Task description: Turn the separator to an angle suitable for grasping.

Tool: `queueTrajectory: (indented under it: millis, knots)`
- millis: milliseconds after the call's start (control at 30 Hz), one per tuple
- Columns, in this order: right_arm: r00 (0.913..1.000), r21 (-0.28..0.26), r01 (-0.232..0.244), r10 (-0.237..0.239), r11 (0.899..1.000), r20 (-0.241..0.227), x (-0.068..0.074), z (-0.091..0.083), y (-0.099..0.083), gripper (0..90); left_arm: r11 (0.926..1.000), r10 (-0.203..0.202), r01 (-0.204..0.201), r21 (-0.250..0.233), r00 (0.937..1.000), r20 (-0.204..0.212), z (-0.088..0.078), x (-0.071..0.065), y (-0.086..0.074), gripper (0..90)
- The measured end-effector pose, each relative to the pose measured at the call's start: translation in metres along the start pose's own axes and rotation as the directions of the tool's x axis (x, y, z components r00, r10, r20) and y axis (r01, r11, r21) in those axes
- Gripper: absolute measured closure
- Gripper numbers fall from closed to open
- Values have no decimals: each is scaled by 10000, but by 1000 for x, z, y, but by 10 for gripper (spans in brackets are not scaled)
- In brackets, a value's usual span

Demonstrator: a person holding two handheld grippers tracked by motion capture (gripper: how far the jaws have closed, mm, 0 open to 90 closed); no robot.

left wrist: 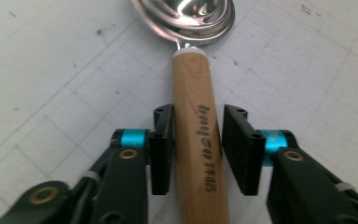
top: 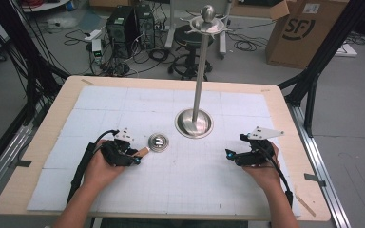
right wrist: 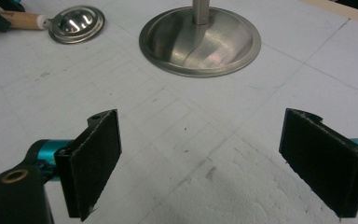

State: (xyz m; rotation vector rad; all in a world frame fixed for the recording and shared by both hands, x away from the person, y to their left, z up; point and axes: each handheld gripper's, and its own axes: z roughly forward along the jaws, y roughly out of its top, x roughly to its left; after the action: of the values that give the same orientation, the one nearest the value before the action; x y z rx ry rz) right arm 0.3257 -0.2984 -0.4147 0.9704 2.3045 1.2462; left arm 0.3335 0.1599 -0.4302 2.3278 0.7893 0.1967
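Ladle lies flat on the white worktop, left of centre: steel bowl facing up, wooden handle running back toward the person's left hand.

Left gripper straddles the handle about mid-length. One pad sits against the wood; on the other side a thin gap shows, so call it closed around the handle, not yet clamped. No lift until both pads bite.

Handling read:
- Rigid throughout, no flex to plan for.
- Probably light overall but bowl-heavy, so a grip far back on the handle likely lets the bowl end droop or twist.
- Wood is smooth, round and looks varnished, so it could roll between flat pads. The ribbed pads should help.
- Polished steel bowl is slippery and curved, a poor place to pinch. Not fragile.
- Best hold: on the wood, closer to the pale collar where handle meets bowl, pads square across the round.

Steel stand, with its tall pole and hooked top, sits centre of the worktop, well apart from the ladle.

Right gripper rests on the worktop right of the stand, jaws spread wide, nothing between them.
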Motion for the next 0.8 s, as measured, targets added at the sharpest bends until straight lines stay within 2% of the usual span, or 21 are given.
queueTrajectory:
  millis: [33,100,133,400,433,467,500,533,567,733,800]
  knots:
    - [10000,6,-14,14,10000,2,0,0,0,113,9995,282,-279,114,9993,-226,2,-3,2,539]
    - [10000,32,-18,18,10000,-14,0,1,0,113,9993,354,-350,148,9989,-307,3,-5,3,543]
    - [10000,52,-35,35,10000,-7,1,1,0,113,9984,532,-523,225,9978,-392,3,-5,5,545]
    - [10000,85,-10,10,10000,10,1,1,0,113,9975,669,-658,265,9968,-434,5,-7,9,639]
    - [10000,57,11,-11,10000,-6,1,1,0,113,9972,688,-676,329,9969,-392,5,-7,10,655]
    - [10000,57,43,-43,10000,0,0,1,0,113,9982,564,-562,221,9983,-117,5,-6,9,673]
    - [10000,66,16,-16,10000,14,1,1,0,113,9982,564,-562,221,9983,-117,5,-6,9,674]
    - [10000,46,7,-7,10000,-8,1,1,0,113,9994,318,-321,94,9991,289,5,-4,10,674]
    - [10000,46,7,-7,10000,-8,1,1,0,113,9994,318,-321,94,9991,289,5,-4,10,674]
    - [10000,-61,-50,50,10000,-38,0,0,0,113,9992,301,-277,-276,9953,920,7,-6,14,675]
    - [10000,-61,-43,43,10000,-55,0,0,1,113,9992,331,-308,-247,9946,983,9,-7,15,674]
